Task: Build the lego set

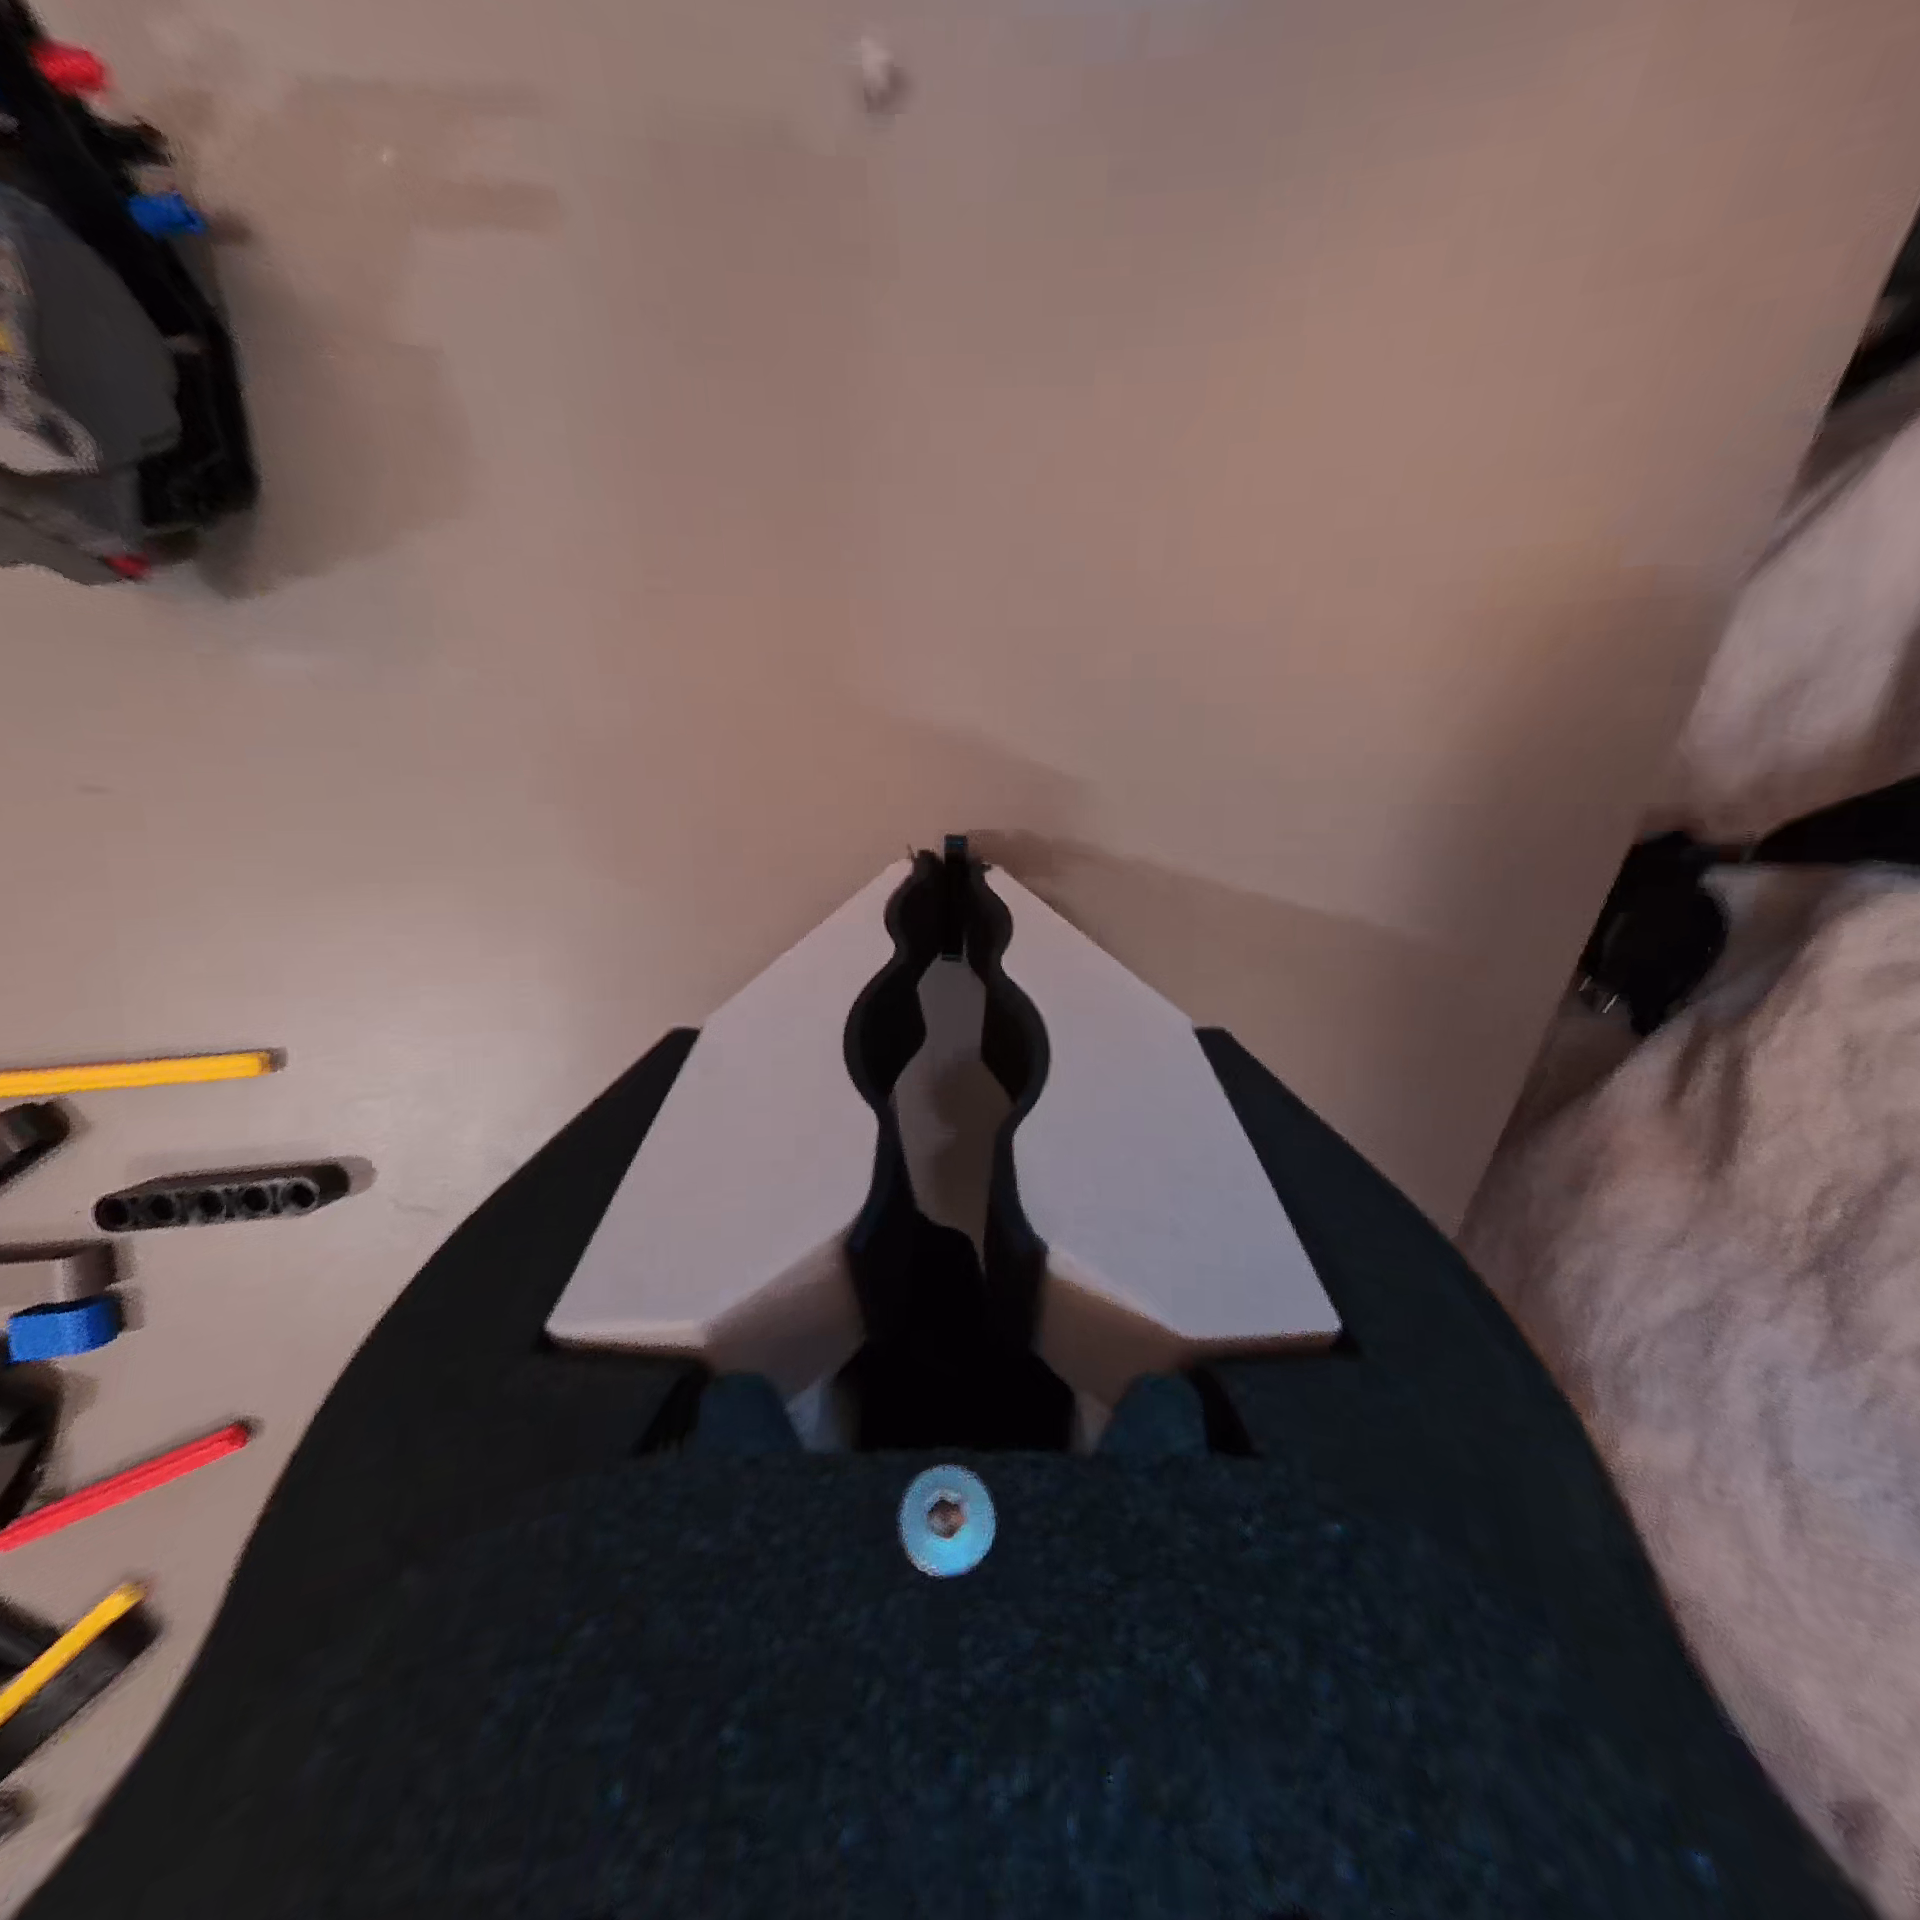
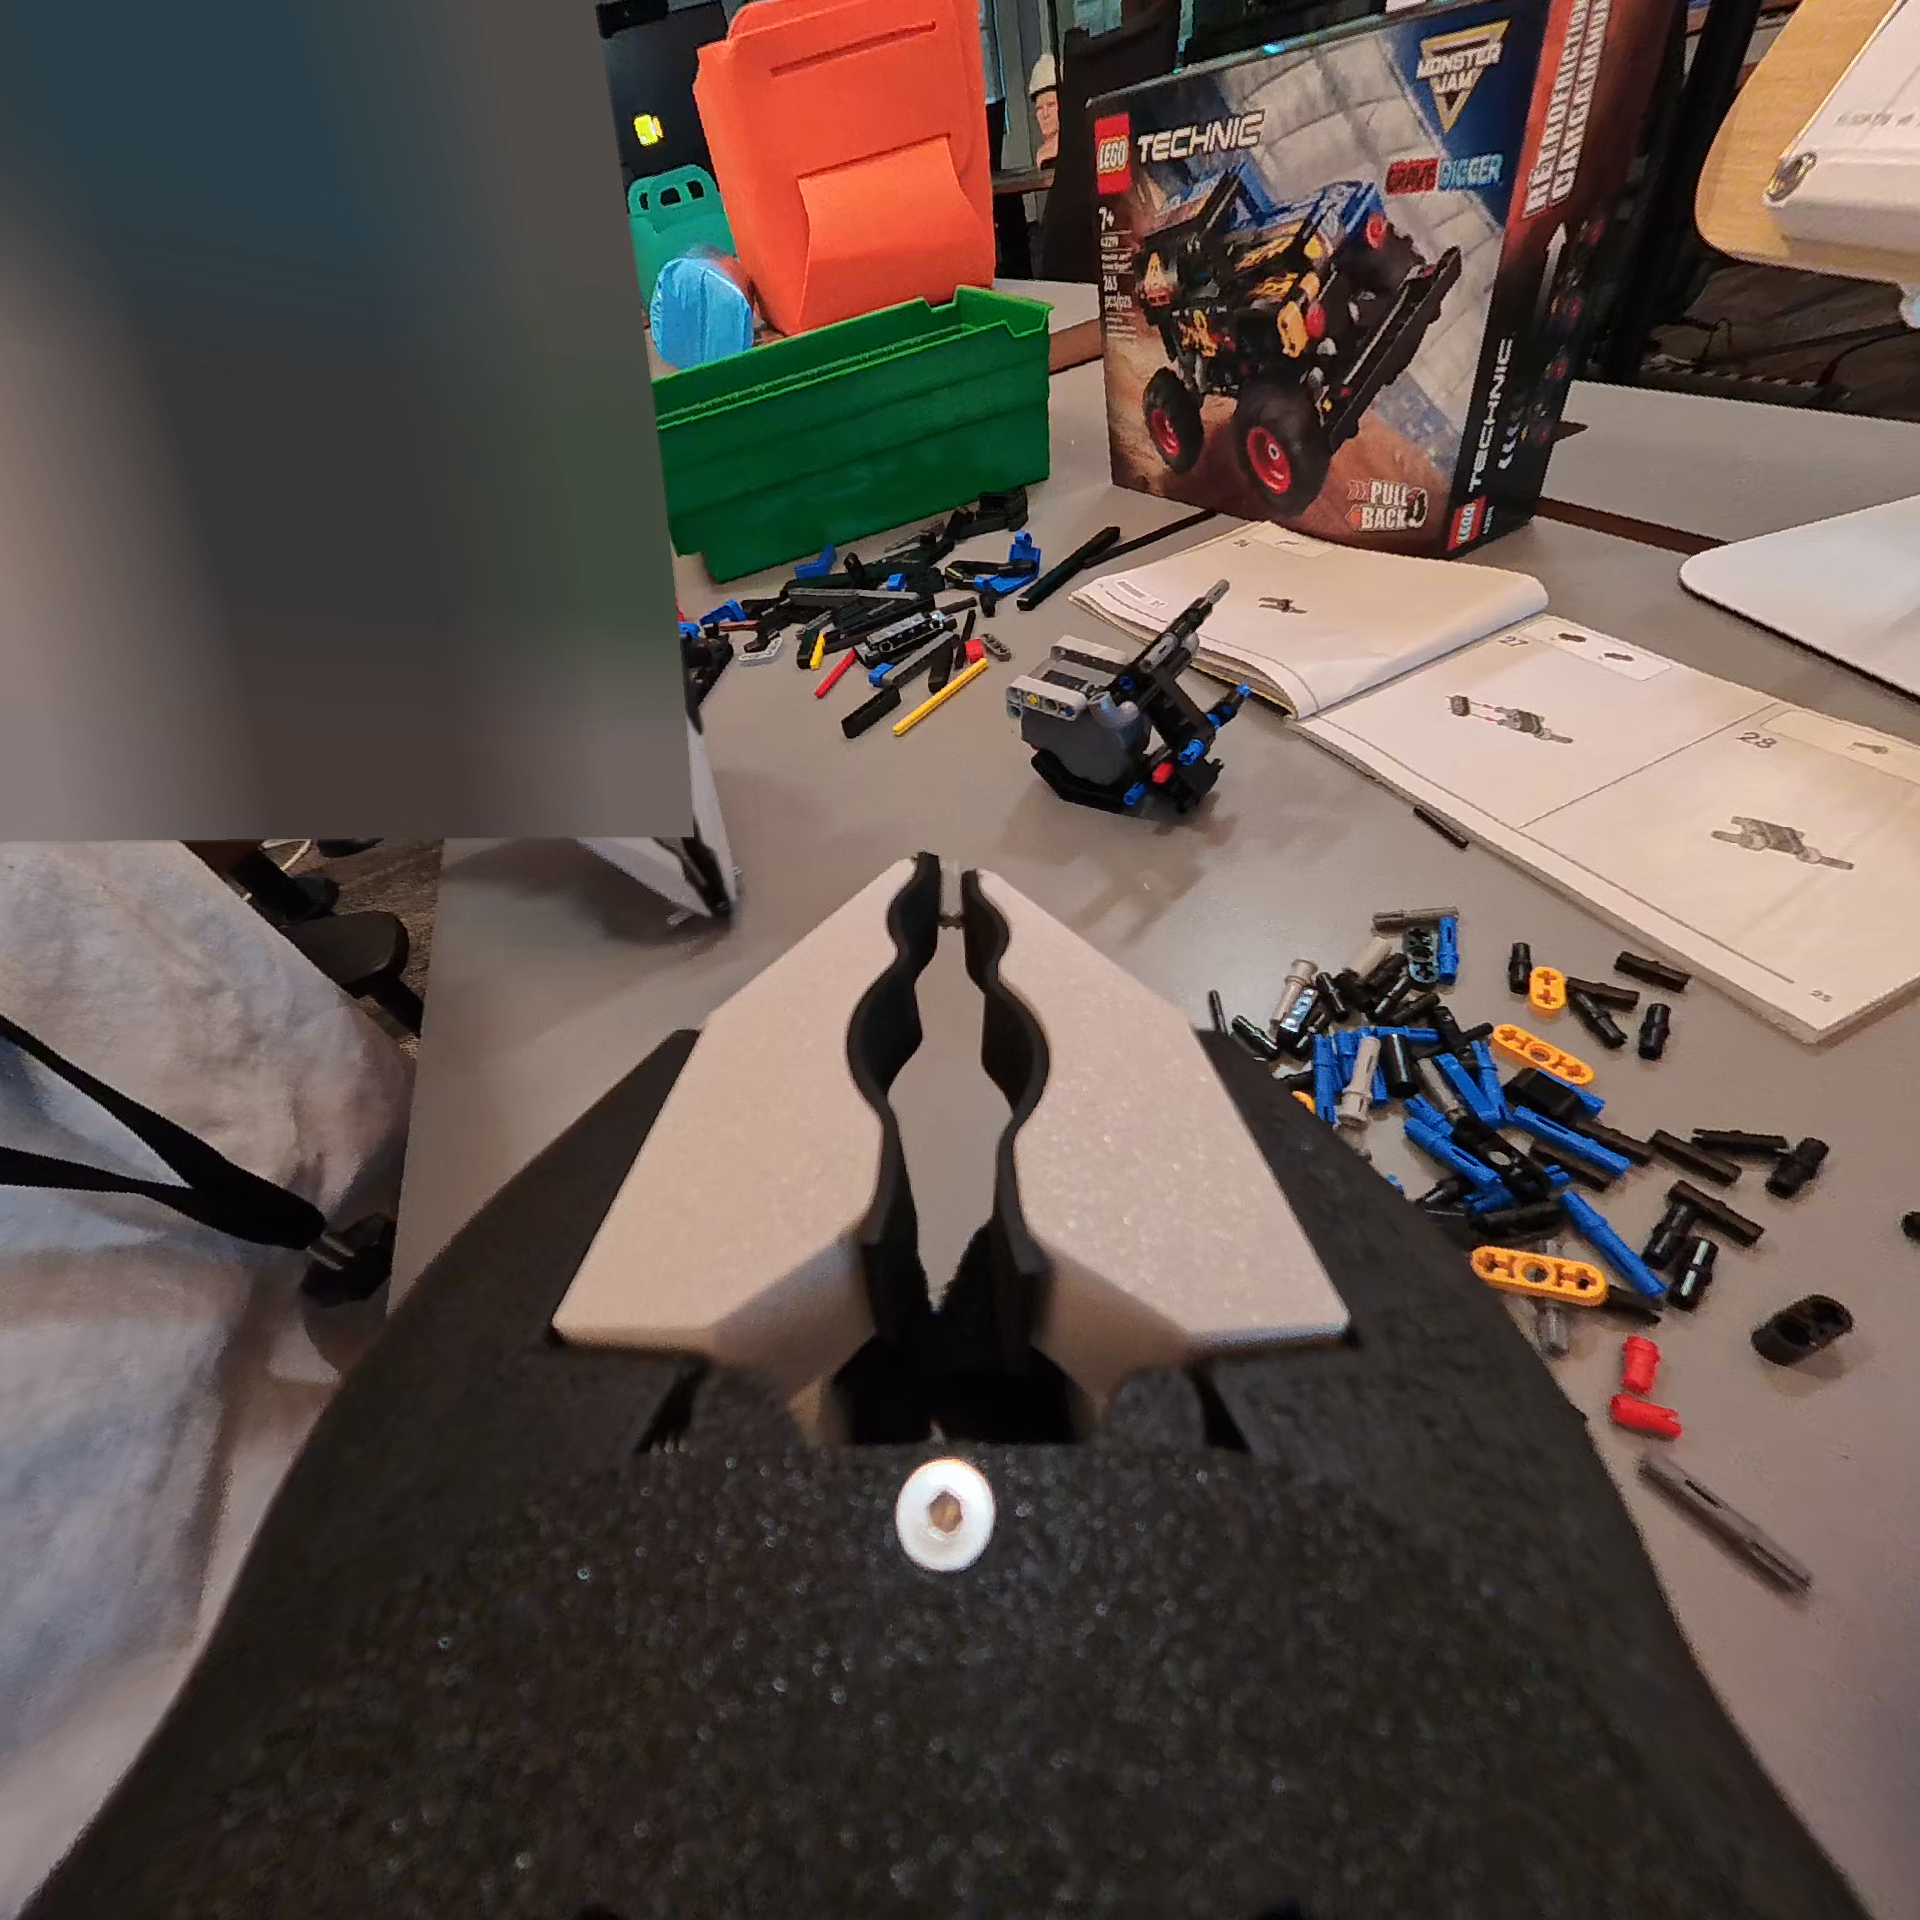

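Nearest us, our left claw (image 1: 951, 883) is closed on a small black pin (image 1: 953, 902), pinched at the very tips and pointing down close to the counter (image 1: 935, 468); the picture is blurred, so we cannot tell whether the pin touches it. Our right claw (image 2: 943, 883) is nearly closed, a narrow slit between the tips, and something pale may sit there, but we cannot tell what. Just right of it lies the pile of pins (image 2: 1475, 1122), black, blue and orange, with two red ones (image 2: 1644, 1387) nearer us. Farther off stands the half-built model (image 2: 1127, 707), grey and black, beside the open manual (image 2: 1621, 758); beyond are loose beams (image 2: 894, 634), a green bin (image 2: 852, 436) and the box (image 2: 1320, 281). We judge the step to be carrying this pin to the model. To do it well we should keep the grip firm but not crushing, line the pin squarely with its hole, steady the model with the right claw, and press straight.
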The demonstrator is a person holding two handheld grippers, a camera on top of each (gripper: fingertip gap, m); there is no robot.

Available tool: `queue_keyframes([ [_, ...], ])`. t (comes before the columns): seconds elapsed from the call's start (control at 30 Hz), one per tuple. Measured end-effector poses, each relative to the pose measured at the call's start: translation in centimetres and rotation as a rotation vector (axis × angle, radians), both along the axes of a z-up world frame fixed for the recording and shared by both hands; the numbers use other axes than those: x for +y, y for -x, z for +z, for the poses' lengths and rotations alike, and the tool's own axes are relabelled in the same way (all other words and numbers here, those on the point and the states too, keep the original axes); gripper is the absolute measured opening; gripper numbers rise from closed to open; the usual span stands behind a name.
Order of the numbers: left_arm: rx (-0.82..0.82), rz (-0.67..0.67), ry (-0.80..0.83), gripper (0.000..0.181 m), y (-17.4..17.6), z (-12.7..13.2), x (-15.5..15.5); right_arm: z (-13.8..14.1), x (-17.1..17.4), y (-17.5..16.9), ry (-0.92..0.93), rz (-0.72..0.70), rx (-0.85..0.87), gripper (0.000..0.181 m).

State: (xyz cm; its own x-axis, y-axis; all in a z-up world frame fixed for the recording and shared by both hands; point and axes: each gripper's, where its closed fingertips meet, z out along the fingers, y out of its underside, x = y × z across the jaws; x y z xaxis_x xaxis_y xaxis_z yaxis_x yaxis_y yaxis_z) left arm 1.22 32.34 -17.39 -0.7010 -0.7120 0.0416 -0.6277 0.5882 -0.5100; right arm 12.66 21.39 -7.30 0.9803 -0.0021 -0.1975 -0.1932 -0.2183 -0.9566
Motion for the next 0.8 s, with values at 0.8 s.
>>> queue_keyframes([
  [0.8,-0.109,0.097,0.188,0.007,0.0,0.0,-3.2,-2.8,6.6,7.2,0.081,0.067,-0.189,0.003],
])
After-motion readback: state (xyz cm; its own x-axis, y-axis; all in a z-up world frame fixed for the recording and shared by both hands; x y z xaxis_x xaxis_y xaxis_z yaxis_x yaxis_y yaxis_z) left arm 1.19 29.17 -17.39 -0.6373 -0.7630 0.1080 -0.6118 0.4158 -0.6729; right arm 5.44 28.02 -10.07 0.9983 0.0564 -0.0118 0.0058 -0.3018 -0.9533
